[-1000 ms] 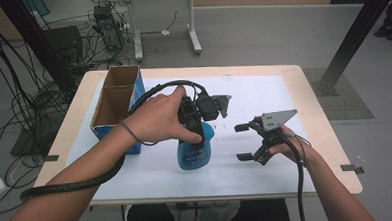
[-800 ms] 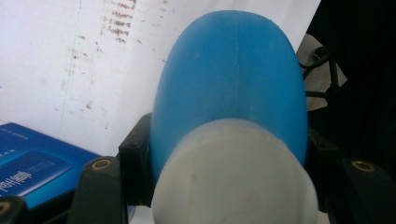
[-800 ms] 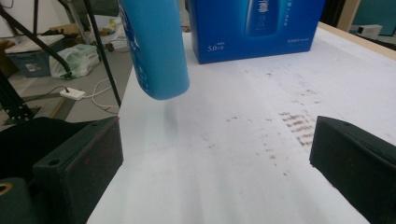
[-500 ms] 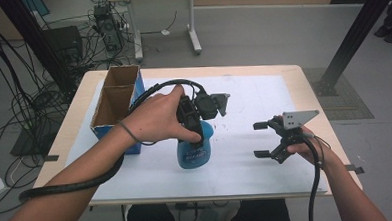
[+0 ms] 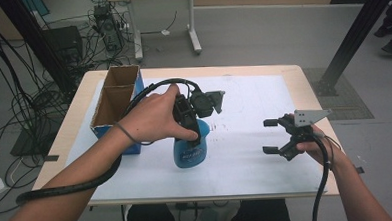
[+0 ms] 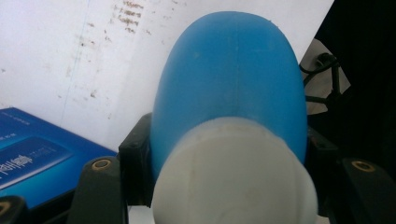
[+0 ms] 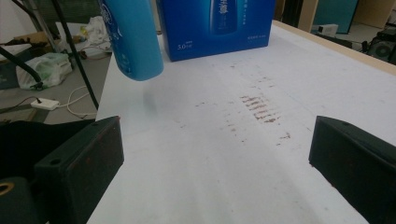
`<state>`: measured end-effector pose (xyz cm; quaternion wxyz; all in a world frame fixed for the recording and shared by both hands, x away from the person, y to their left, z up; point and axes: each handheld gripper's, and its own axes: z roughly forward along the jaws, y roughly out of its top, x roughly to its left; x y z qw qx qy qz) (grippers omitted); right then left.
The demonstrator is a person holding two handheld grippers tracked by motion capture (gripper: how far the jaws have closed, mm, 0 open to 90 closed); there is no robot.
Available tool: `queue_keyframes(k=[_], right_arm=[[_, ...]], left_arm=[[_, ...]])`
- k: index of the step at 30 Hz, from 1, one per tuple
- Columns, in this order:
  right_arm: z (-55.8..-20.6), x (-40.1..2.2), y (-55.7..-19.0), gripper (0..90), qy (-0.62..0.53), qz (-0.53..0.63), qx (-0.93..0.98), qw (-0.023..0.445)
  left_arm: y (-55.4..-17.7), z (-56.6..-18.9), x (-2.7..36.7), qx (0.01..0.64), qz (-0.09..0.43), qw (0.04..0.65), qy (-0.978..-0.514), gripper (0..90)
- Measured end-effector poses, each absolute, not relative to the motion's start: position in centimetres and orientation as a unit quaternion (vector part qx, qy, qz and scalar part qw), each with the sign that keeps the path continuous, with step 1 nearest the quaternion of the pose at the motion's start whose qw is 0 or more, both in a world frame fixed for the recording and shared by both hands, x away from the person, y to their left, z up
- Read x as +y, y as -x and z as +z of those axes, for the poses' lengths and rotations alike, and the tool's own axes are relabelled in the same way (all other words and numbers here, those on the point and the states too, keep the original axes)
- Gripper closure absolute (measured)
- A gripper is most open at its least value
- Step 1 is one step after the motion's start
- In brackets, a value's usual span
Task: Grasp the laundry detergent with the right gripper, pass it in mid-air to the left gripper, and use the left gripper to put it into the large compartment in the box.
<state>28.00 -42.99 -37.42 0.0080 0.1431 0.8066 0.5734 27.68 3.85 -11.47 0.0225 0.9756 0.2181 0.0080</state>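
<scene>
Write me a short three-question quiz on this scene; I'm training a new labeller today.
1. True or false: the left tool is shut on the blue plastic bottle with the white cap.
2. Is the right tool open or shut?
3. Where does the open blue cardboard box stand: A, at the table's left, or B, between the tools?

Key: 1 true; 2 open, nothing between its jaws; 3 A.
</scene>
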Motion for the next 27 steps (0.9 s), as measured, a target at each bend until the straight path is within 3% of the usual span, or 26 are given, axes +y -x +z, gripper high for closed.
queue_keyframes(k=[7, 14, 27], right_arm=[[-37.7, -43.5, -27.8, 3.0, -0.158, 0.575, 0.803, 0.015], [-37.8, -43.5, -27.7, 3.0, -0.167, 0.573, 0.802, 0.019], [-37.6, -43.9, -27.3, 3.0, -0.181, 0.566, 0.804, 0.026]], left_arm=[[-27.9, -11.3, 3.8, 0.237, 0.013, 0.024, -0.971, 37.7], [-28.1, -10.9, 3.6, 0.297, 0.03, 0.024, -0.954, 37.7], [-29.8, -9.7, 4.0, 0.385, 0.002, 0.024, -0.922, 37.7]])
